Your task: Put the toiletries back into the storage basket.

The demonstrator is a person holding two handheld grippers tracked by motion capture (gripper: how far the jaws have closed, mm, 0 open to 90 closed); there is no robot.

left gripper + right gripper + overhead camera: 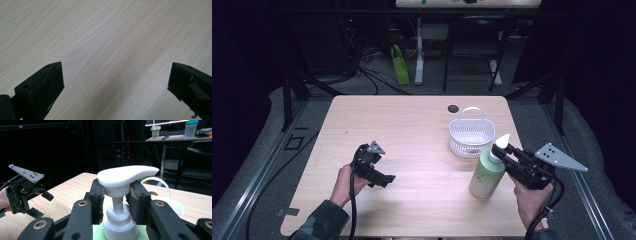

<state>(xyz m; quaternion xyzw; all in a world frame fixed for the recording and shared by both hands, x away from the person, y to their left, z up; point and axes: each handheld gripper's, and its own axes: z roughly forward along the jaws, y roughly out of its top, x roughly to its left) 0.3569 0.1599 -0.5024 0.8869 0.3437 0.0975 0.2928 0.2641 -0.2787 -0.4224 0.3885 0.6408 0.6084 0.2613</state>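
Lower right of high view: right gripper (498, 148) clamped on the white pump neck of a green soap dispenser bottle (486, 175), which stands upright on the wooden table (412, 130). Right gripper view: jaws press both sides of the pump stem (117, 206), under the pump head (126, 176). Just behind bottle, centre-right: white perforated basket (471, 135) w/ handle raised. Lower left: left gripper (385, 180), jaws spread wide, nothing between them; left gripper view has bare tabletop (105, 45) betw. jaws. Grippers well apart.
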